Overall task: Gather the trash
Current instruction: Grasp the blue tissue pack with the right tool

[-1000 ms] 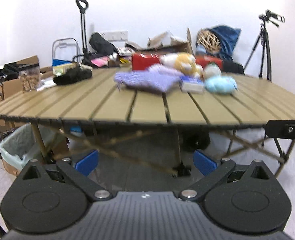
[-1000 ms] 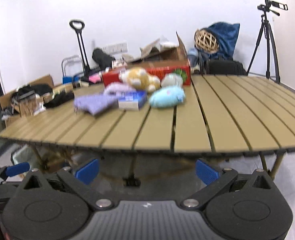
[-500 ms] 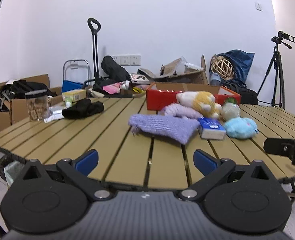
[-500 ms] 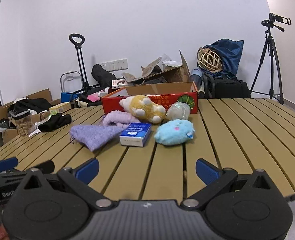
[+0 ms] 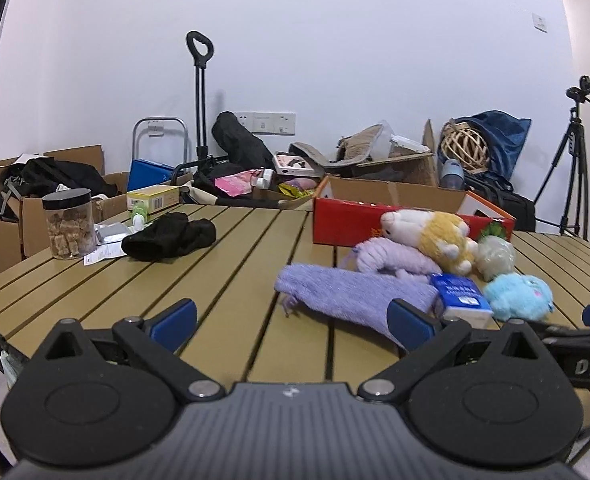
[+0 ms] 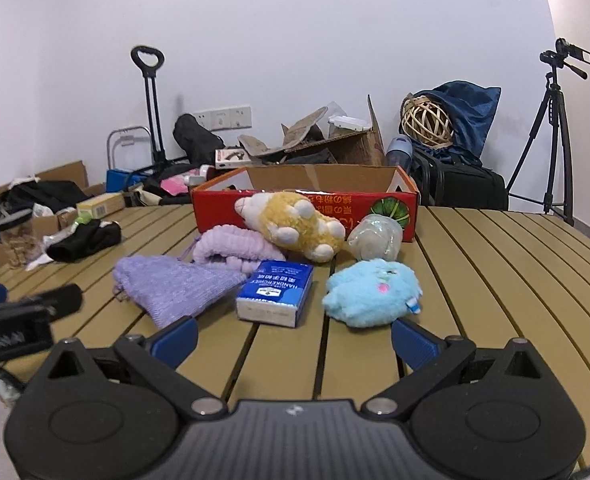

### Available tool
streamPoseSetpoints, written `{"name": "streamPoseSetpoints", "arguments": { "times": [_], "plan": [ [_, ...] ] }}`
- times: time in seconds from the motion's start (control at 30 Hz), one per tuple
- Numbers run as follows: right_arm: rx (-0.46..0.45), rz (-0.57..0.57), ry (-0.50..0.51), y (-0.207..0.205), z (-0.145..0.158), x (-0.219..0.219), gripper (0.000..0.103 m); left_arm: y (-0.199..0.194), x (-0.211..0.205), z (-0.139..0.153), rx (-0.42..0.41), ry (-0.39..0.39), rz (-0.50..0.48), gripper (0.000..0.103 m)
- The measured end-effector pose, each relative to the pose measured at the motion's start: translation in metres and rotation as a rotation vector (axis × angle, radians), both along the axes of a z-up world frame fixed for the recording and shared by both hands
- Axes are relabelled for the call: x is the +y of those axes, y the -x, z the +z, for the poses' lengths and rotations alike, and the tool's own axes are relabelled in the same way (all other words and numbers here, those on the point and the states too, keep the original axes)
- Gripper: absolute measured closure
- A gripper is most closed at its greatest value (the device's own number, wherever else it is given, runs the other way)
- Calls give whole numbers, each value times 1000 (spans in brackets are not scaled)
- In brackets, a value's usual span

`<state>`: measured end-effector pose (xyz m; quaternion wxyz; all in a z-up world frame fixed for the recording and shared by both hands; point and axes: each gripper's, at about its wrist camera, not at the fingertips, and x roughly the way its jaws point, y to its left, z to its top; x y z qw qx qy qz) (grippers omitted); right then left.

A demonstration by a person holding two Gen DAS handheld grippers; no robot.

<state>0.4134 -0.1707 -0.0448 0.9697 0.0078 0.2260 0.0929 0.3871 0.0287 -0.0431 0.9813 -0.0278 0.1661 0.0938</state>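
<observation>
The blue tissue pack (image 6: 277, 293) reads "HANDKERCHIEF" (seen upside down).

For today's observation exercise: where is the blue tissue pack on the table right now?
In the right wrist view the tissue pack lies flat on the table, centre frame, between the purple knit hat on its left and the light blue plush toy on its right.

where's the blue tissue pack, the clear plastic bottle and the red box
blue tissue pack (image 6: 276, 293), right wrist view, top face
clear plastic bottle (image 6: 375, 242), right wrist view, crumpled body
red box (image 6: 223, 208), right wrist view, front wall
</observation>
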Motion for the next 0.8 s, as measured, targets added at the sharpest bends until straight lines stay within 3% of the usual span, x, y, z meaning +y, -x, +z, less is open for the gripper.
{"name": "streamPoseSetpoints", "arguments": {
  "times": [0.27, 0.4, 0.63, 0.8],
  "plan": [
    [41, -36, 66, -42, -7, 28, 0, -18, 31, 1, 13, 63, 86, 0],
    [84, -73, 96, -66, -11, 40, 0, -23, 35, 1, 10, 52, 91, 0],
    [127, -95, 140, -93, -16, 55, 10, -25, 42, 1, 6, 42, 103, 0],
    [170, -84, 130, -104, -18, 57, 25, -26, 48, 1, 9, 50, 110, 0]
  ]
}}
